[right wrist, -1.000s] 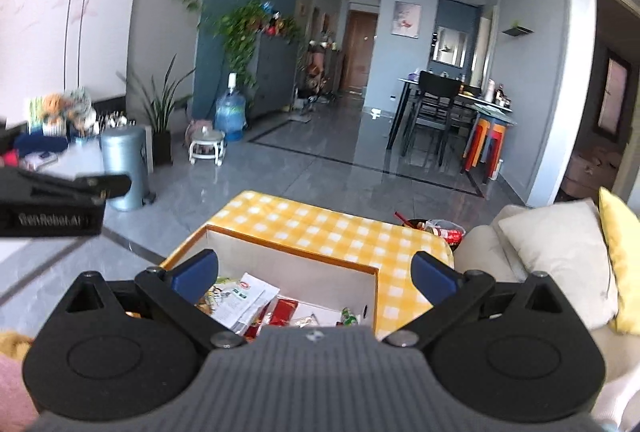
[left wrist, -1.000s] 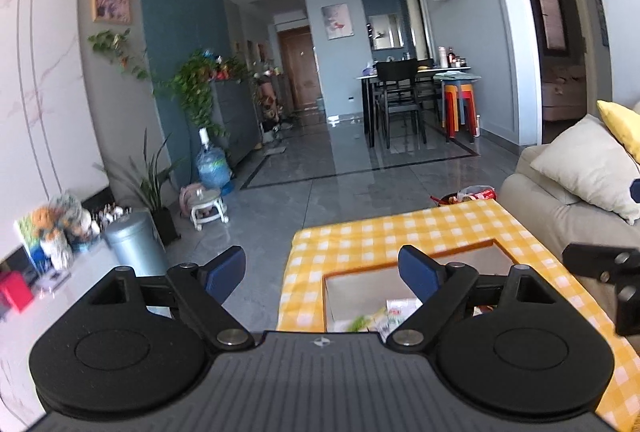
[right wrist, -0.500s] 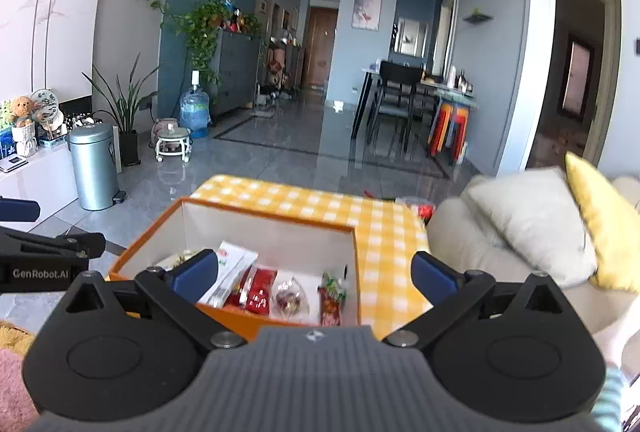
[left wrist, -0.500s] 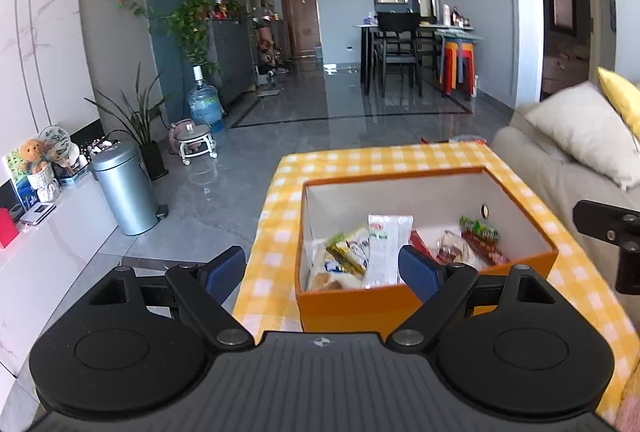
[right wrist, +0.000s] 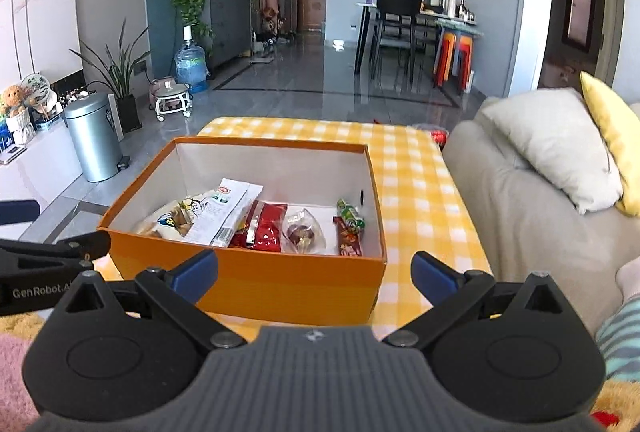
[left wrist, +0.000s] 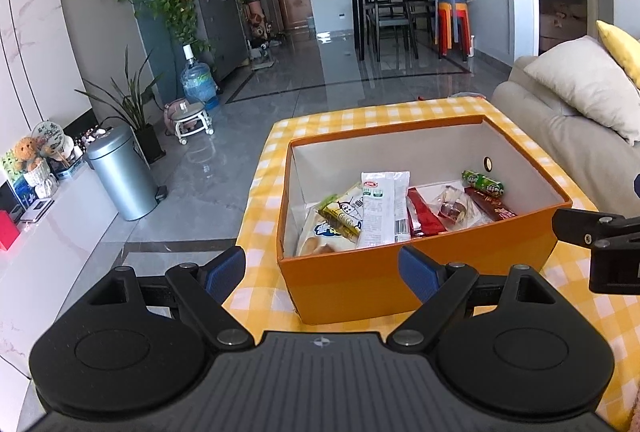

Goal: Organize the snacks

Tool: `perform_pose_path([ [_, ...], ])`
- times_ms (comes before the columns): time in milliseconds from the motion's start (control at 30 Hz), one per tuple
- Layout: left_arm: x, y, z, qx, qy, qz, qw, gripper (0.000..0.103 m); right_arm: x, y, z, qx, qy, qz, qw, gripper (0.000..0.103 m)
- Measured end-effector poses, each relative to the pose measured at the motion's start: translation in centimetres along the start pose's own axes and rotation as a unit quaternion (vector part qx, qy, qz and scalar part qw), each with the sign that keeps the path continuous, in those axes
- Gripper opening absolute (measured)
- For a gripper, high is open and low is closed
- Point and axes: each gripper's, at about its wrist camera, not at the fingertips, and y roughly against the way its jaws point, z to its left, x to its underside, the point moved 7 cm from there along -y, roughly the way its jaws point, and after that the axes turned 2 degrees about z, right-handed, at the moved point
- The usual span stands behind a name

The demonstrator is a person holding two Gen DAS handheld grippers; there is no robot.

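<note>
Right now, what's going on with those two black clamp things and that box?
A person holds a two-finger gripper in each hand to sort snacks. The left gripper and right gripper both hover open and empty at the near side of an orange box on a yellow checked tablecloth. Several snack packets, including a white packet and a red packet, lie inside. Nothing is gripped.

An orange box (left wrist: 348, 284) with a pale grey inside sits on a yellow-and-white checked tablecloth (left wrist: 268, 160). Inside the box: a white packet (left wrist: 382, 208), red wrappers (left wrist: 424, 216), a green one (left wrist: 482, 182). Beside the box, blue-padded black grippers (right wrist: 314, 268).
</note>
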Motion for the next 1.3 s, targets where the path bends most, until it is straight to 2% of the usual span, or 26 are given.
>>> perform_pose_path([
  [467,-0.5,0.0,0.4,-0.008,-0.002,0.008,0.9999,0.101,-0.4,0.0,-0.4,0.001,-0.016,-0.003,1.000,0.099],
  [1300,-0.8,0.4,0.4,-0.009,-0.005,0.005,0.9999,0.101,-0.6,0.9,-0.3,0.004,-0.005,-0.013,1.000,0.099],
])
